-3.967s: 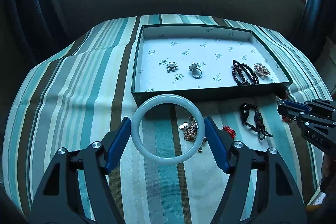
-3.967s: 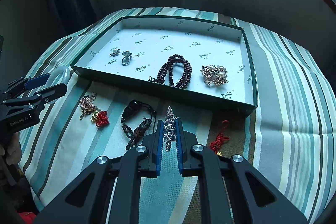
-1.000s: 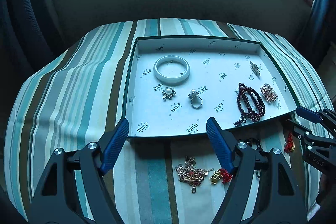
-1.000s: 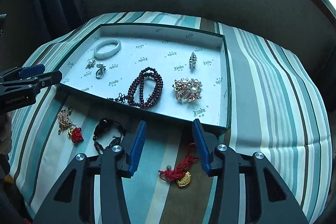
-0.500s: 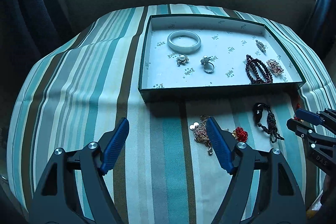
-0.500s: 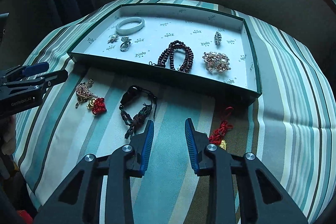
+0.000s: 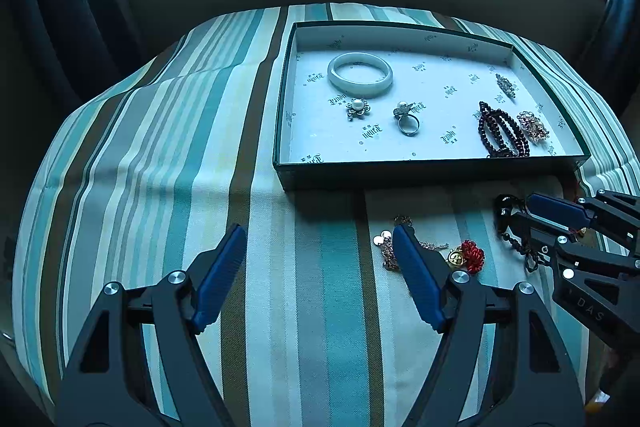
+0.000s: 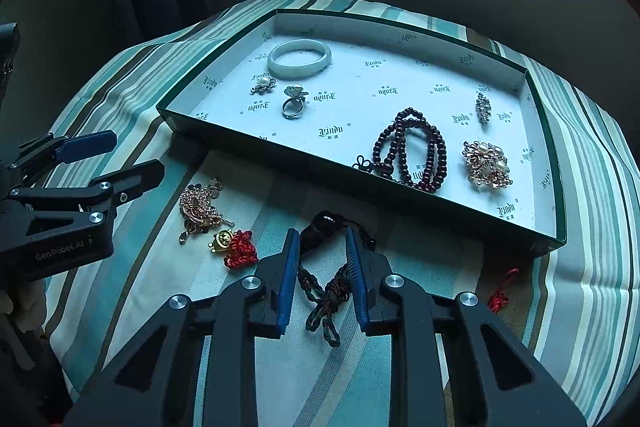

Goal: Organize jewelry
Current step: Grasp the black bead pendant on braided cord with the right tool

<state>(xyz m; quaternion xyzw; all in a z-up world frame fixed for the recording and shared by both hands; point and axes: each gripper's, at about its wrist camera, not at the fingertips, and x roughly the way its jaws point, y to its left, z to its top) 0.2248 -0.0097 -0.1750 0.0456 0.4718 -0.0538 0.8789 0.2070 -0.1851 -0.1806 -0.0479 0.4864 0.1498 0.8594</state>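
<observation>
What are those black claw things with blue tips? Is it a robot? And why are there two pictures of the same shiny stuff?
No robot: a person holds a grabber tool in each hand, and each tool carries a camera looking along its jaws. That is why there are two pictures, one per tool.

The left gripper has its jaws wide apart and holds nothing. The right gripper has just been closing its jaws around a black braided bracelet lying on the striped cloth; the pads do not seem to press it yet.

In the green box already lie a white bangle, a ring, dark beads and brooches. A gold brooch and a red knot charm wait outside it.
</observation>
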